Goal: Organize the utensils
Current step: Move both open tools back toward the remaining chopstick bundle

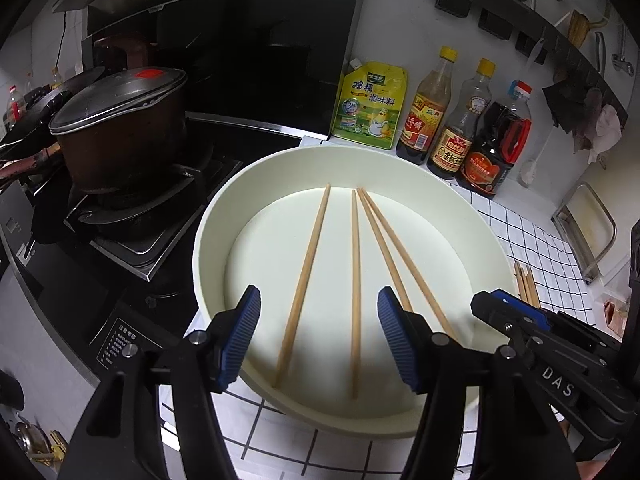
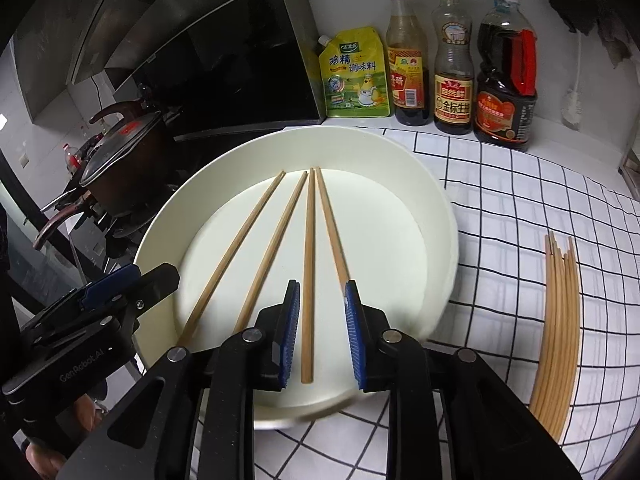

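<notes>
While four chopsticks point(image 2: 308, 264) lie lengthwise in tray point(image 2: 400, 168), spare bundle point(image 2: 560, 332) is seen right of right gripper point(image 2: 322, 332), nearer it; right jaws narrow, left gripper point(image 1: 318, 336) wide, both empty.

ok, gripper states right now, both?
Left gripper: open, holding nothing, over the chopsticks in the white tray.
Right gripper: open, narrow gap, holding nothing.

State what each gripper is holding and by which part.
Nothing is held. The left gripper and right gripper are open above the four chopsticks lying loose in the white dish.
</notes>
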Tool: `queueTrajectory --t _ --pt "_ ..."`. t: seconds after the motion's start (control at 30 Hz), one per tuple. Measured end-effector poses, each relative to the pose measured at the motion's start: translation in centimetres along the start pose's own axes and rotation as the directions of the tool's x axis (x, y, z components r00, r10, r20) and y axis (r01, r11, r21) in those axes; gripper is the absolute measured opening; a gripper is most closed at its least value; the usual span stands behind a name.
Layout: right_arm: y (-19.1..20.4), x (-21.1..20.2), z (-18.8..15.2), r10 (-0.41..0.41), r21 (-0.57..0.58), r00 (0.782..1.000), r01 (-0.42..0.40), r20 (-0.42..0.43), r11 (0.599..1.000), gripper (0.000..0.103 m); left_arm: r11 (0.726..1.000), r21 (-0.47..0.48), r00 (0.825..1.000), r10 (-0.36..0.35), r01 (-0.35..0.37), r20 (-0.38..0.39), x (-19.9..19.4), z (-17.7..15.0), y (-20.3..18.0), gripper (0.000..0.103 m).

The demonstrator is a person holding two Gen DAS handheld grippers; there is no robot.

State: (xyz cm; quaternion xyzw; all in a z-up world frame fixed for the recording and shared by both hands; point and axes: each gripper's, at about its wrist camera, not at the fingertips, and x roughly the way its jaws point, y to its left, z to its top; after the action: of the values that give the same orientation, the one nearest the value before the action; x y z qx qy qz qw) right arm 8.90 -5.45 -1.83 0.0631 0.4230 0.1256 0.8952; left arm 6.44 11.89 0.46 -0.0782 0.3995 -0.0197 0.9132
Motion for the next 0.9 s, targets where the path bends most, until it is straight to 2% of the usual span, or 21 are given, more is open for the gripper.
queueTrajectory --t 0.63,0.7,0.9 --pt "-6.3 -6.9 -4.8 -0.09 0.073 0.994 0.085 0.066 0.994 0.03 0.992 0.104 0.998 -0.069 0.067 0.015 -2.7 -2.9 -7.1 0.063" --pt "-7.2 -7.3 -5.4 -0.1 0.086 0.993 0.094 0.067 0.992 0.031 0.991 0.114 0.997 -0.075 0.073 0.013 -2.8 -3.3 -7.9 0.066" --pt "-10.2 -8.2 -7.0 -0.125 0.124 0.991 0.117 0.057 0.985 0.031 0.984 0.147 0.995 -0.099 0.097 0.006 -3.0 -4.4 -10.6 0.067"
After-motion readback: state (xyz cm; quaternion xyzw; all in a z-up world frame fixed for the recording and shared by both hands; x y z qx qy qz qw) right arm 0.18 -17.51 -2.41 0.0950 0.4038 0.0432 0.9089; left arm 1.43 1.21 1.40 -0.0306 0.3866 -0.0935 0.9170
